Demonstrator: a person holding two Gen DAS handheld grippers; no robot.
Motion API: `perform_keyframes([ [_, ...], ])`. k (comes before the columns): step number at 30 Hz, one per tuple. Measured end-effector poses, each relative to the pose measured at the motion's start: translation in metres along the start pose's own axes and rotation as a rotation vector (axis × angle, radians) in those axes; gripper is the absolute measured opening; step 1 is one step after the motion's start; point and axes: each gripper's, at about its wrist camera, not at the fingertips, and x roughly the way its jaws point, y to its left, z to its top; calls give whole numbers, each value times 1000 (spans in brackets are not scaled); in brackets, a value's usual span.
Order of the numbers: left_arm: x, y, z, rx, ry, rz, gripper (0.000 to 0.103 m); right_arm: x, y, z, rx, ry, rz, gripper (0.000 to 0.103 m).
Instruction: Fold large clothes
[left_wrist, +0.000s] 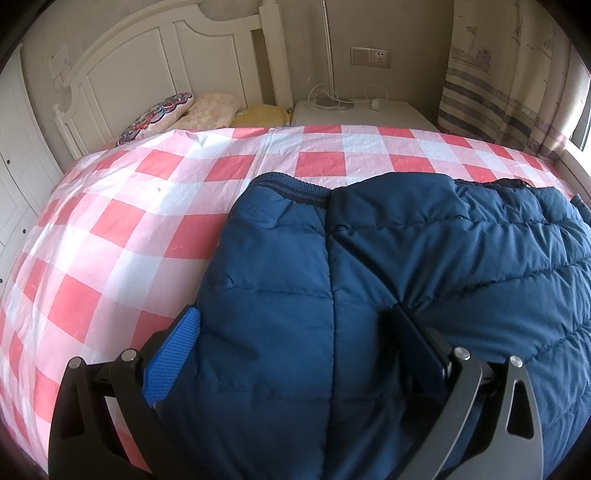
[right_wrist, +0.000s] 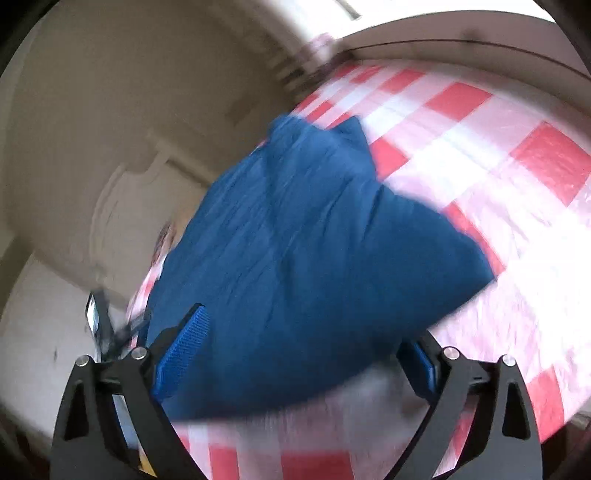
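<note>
Checked bed cover carries everything. Nearest, the left gripper is clamped on the blue padded jacket; the right gripper grips another bunched part, blurred. Folding looks partway, the bundle not yet tidy. Beyond: pillows, headboard.

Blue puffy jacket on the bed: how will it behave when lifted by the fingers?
The jacket probably flops: in the right wrist view it sags from the grip in a loose fold. The quilted puffy panels suggest it is light for its bulk and compresses. The smooth shell may slip between the fingers.
</note>
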Motion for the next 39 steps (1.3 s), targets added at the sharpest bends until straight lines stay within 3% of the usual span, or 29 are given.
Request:
perform_keyframes([
  [4,0,-1,0,-1,-1,3,101,31,23,10,-65,-20,-52,99],
  [5,-1,0,0,-4,-5,12,101,38,25,13,-67,-18,-31,99],
  [7,-2,-1,-2,-11,-10,29,101,32,14,17,-23,-63,67,82],
  [8,-2,0,-2,-20,-12,34,101,28,9,17,-10,-96,121,59],
  [10,-2,2,-2,-33,-10,31,101,16,0,19,-8,-120,186,44],
  [12,-3,0,-2,-21,-4,40,101,2,-5,12,-19,-144,225,36],
  [15,-18,-18,-3,48,-21,70,101,-25,-12,-1,-56,-175,248,34],
  [21,-62,-83,13,61,-78,-112,101,-84,-23,-14,-140,-243,222,34],
  [23,-69,-117,20,98,-78,-144,101,-101,-16,-14,-190,-274,193,34],
  [25,-71,-151,19,147,-60,-129,101,-113,-11,-13,-208,-293,191,34],
  [27,-74,-179,7,190,-35,-116,101,-119,-2,-11,-233,-307,177,34],
  [28,-76,-190,-4,211,-30,-75,101,-120,1,-11,-240,-311,172,34],
  [30,-88,-198,-33,250,-77,8,101,-121,8,-9,-256,-313,169,34],
  [33,-112,-188,-72,263,-165,47,101,-120,26,-9,-319,-325,146,34],
  [36,-134,-168,-110,251,-215,-3,101,-116,58,-11,-398,-353,136,34],
  [39,-158,-149,-150,271,-240,-122,101,-110,104,-19,-535,-374,112,34],
])
